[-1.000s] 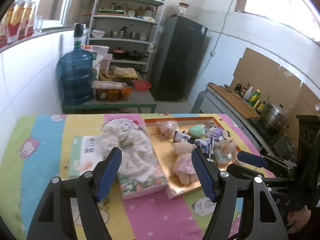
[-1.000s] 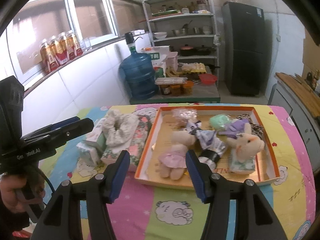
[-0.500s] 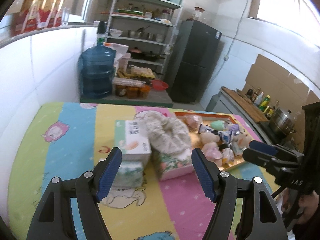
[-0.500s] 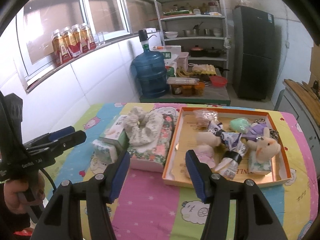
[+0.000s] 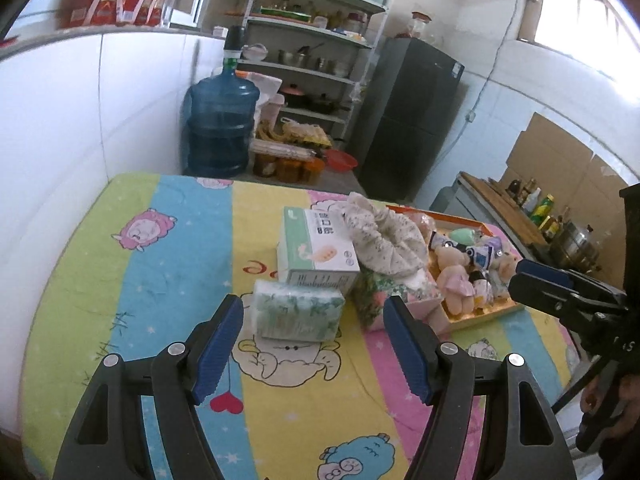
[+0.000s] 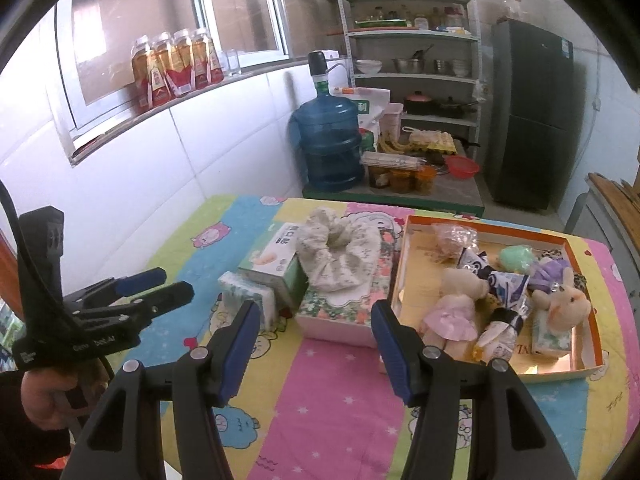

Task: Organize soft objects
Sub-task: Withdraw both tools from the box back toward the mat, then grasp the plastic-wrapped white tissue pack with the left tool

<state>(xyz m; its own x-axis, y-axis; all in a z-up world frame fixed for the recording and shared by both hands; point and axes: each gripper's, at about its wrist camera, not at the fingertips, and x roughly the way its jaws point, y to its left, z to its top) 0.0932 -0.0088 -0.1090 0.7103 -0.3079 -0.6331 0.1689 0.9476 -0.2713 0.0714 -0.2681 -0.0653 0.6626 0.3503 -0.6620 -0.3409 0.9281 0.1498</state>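
Hovering w/ both grippers' fingers apart, empty — left gripper (image 5: 312, 344) nr tissue pack (image 5: 298, 314), right gripper (image 6: 314, 346) nr tray (image 6: 588, 368) edge.

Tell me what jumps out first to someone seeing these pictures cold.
The loud cartoon-striped tablecloth grabs the eye, then the orange-rimmed tray on its right side, heaped with small plush toys such as the teddy in a pink dress. Left of the tray a frilly floral scrunchie lies on a flowered tissue box, and both the left gripper and right gripper are open and empty in the foreground.
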